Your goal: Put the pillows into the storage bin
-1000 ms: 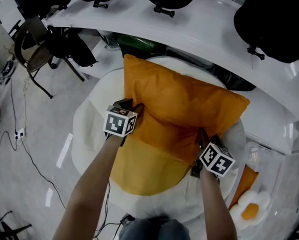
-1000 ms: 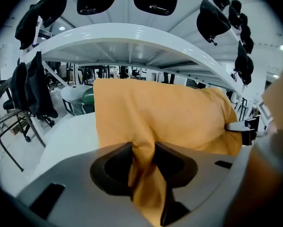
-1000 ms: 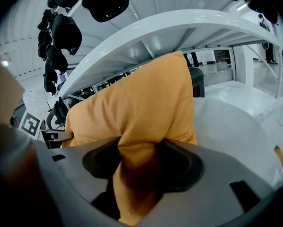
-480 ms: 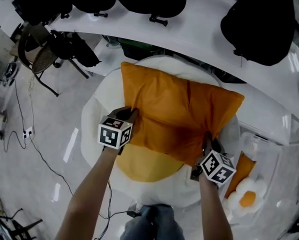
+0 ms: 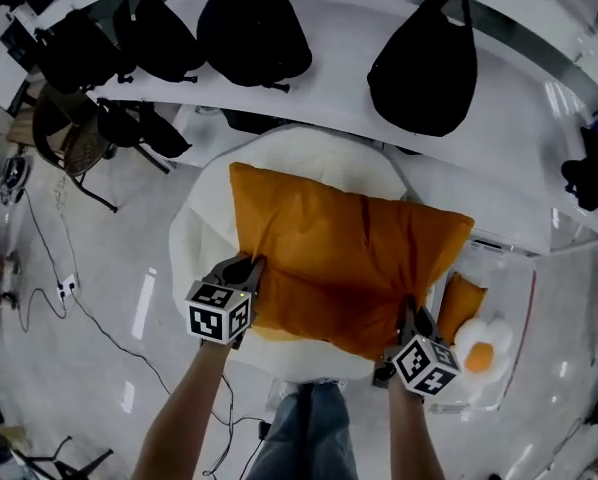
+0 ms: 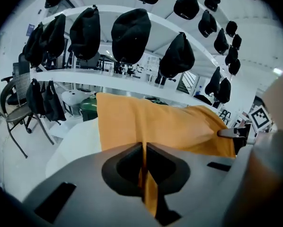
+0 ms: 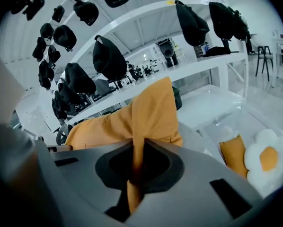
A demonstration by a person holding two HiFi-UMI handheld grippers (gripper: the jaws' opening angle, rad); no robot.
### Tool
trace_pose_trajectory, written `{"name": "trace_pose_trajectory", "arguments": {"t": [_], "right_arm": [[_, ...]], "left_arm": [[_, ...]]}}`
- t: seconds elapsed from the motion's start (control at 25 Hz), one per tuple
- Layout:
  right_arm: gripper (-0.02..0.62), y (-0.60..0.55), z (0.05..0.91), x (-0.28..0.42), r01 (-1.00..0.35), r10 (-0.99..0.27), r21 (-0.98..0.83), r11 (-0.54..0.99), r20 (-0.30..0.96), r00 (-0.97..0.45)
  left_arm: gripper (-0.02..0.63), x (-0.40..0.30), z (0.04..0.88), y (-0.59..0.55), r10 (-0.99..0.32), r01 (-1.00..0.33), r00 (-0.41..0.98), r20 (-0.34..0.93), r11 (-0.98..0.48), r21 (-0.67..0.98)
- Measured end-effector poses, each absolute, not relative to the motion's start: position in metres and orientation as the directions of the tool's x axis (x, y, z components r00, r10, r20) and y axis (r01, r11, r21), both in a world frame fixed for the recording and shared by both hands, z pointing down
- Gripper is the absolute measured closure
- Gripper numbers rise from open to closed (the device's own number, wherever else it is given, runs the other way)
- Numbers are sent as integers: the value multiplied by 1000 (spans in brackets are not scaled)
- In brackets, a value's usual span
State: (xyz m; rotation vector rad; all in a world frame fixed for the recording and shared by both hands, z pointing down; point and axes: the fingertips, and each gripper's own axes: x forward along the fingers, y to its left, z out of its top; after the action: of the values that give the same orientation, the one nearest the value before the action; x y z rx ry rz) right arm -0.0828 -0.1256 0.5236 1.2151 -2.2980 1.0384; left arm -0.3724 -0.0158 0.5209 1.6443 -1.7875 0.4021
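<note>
**Both grippers pinched on the orange pillow, ahead of the carry to the bin**

Left gripper (image 5: 247, 266): jaws closed tight on a fold of fabric at the near left edge of the orange pillow (image 5: 349, 253); its own view shows the cloth running down between the two pads. Right gripper (image 5: 409, 315): likewise clamped on a bunched fold at the pillow's near right edge; cloth fills the gap between its jaws. The pillow spreads away from both grips, over a large round white cushion (image 5: 194, 223) beneath it; whether it is lifted clear of that cushion or rests on it cannot be told.

To the person's right stands the clear storage bin (image 5: 535, 308), well apart from the left grip and near the right one; inside it lie a small orange pillow (image 5: 461, 303) and an egg-shaped pillow (image 5: 479, 346). Behind, black bags (image 5: 424, 63) hang along a curved white shelf (image 5: 339, 83).

Step in hand, as judged: the grasp is made and the transfer is due. The next move calls for raising both grips together so the pillow does not sag or slip, swinging it rightward over the bin's rim, and lowering it onto the pillows already inside before either jaw lets go; the pillow looks wider than the bin's opening, so some folding or pushing may be needed.
</note>
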Motion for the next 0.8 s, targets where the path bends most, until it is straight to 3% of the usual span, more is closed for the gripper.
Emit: {"name": "trace_pose_trajectory", "arguments": {"t": [0.48,0.8], "right_arm": [[583,-89,507,12,-877,-708,-463,130,576,-409],[581,-70,505,147,-877,-788,-456,-155,593,-169]], "left_arm": [[580,-299,505,-58,-753,-972,193,629,-60,226],[580,-161,505,-139,-671,-910,413,616,-334,246]]}}
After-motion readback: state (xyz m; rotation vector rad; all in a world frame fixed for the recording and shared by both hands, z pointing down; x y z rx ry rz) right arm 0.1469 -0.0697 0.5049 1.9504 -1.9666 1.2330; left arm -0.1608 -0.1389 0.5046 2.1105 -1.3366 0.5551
